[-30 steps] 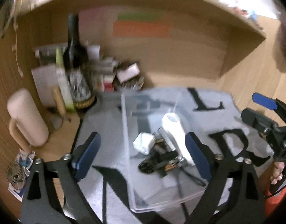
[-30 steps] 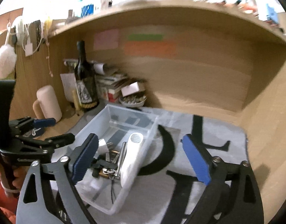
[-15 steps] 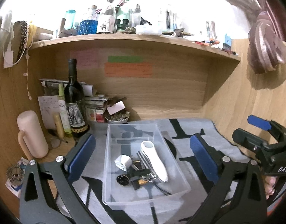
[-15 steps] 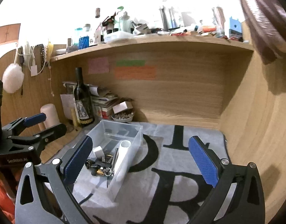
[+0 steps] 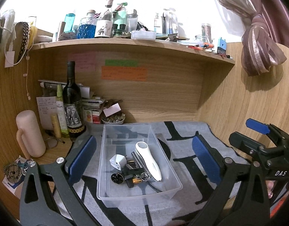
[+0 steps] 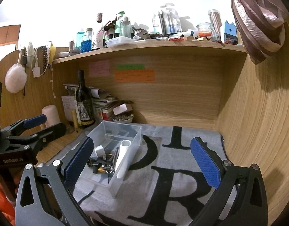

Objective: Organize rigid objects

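A clear plastic bin (image 5: 164,190) stands on the grey lettered mat (image 5: 189,143). Inside lie a white handheld device (image 5: 149,160), a white plug adapter (image 5: 118,161), a round black disc (image 5: 117,178) and dark keys and small parts (image 5: 135,175). My left gripper (image 5: 143,159) is open and empty, raised in front of the bin. The bin also shows in the right wrist view (image 6: 131,152). My right gripper (image 6: 141,162) is open and empty, above the mat to the bin's right. Each gripper shows in the other's view: right (image 5: 257,131), left (image 6: 37,124).
A wine bottle (image 5: 72,105), a pale pink mug (image 5: 30,135), stacked books and boxes (image 5: 93,109) and a small bowl (image 5: 113,120) crowd the back left. Wooden walls close the back and right. A shelf (image 5: 125,44) full of bottles hangs above.
Both grippers have pulled back and up from the bin, so it looks smaller and the upper shelf has come into view. The bin and its contents have not moved.
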{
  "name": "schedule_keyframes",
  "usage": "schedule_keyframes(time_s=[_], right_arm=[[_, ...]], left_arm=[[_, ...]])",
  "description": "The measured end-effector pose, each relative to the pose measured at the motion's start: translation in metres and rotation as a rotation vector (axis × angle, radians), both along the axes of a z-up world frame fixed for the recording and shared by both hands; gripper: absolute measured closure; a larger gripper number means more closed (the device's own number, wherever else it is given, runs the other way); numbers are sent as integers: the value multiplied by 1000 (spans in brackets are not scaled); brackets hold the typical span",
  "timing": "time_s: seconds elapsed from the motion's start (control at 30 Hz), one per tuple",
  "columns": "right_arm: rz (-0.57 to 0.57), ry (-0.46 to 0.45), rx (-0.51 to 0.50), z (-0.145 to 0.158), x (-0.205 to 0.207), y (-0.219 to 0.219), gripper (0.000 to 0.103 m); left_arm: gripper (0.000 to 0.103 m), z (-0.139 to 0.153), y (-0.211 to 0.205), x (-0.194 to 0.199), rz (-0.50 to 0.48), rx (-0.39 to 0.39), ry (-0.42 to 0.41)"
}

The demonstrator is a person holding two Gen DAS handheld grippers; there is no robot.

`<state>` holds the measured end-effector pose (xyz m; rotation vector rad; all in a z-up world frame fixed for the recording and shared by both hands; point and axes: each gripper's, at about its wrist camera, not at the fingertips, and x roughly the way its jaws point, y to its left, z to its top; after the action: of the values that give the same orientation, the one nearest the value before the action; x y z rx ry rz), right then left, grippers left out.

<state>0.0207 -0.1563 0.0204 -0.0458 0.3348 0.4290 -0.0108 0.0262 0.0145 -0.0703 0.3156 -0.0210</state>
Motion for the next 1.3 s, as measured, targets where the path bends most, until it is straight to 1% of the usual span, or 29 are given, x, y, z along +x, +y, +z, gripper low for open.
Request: schedule_keyframes(time_s=[0.23,1.3], right_arm=[[3,4,2,-1,1,-1,0],[5,3,-2,0,2,3,0]], left_arm=[[0,0,-2,0,-3,15,-5],[0,-1,1,2,-1,7,2]])
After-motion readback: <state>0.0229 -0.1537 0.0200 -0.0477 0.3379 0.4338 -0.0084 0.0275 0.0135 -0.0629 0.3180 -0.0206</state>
